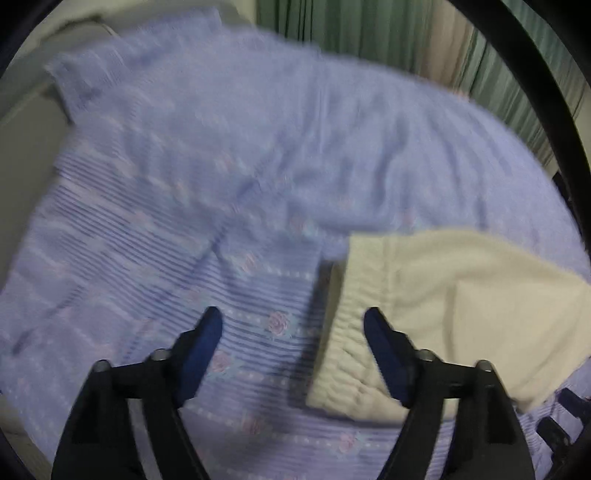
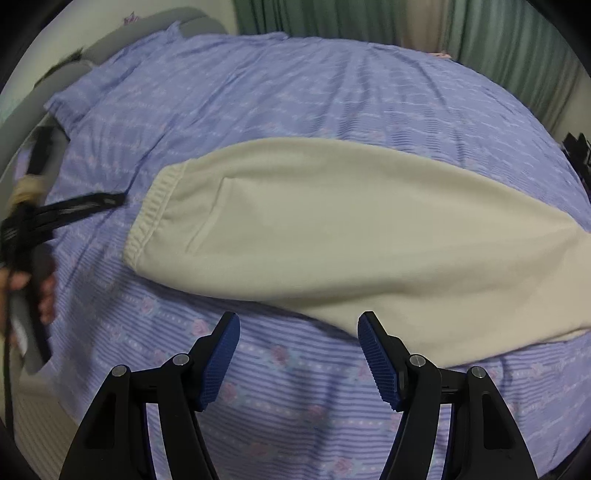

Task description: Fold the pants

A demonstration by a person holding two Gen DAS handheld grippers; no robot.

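Observation:
Cream fleece pants (image 2: 332,229) lie flat on a lilac striped bedspread (image 2: 295,96), their gathered elastic waistband (image 2: 155,210) to the left. In the blurred left wrist view the waistband (image 1: 343,350) lies just under the right finger of my left gripper (image 1: 293,321), which is open with only bedspread between its blue pads. My right gripper (image 2: 299,325) is open too, above the bedspread just in front of the pants' near edge, holding nothing. The left gripper's black body (image 2: 74,206), held by a hand, shows at the left edge of the right wrist view.
The bedspread (image 1: 221,155) with its rose pattern covers the whole bed. Green curtains (image 2: 369,18) hang behind the bed. A grey headboard or cushion (image 2: 110,40) sits at the far left. Dark objects (image 2: 576,147) stand at the right edge.

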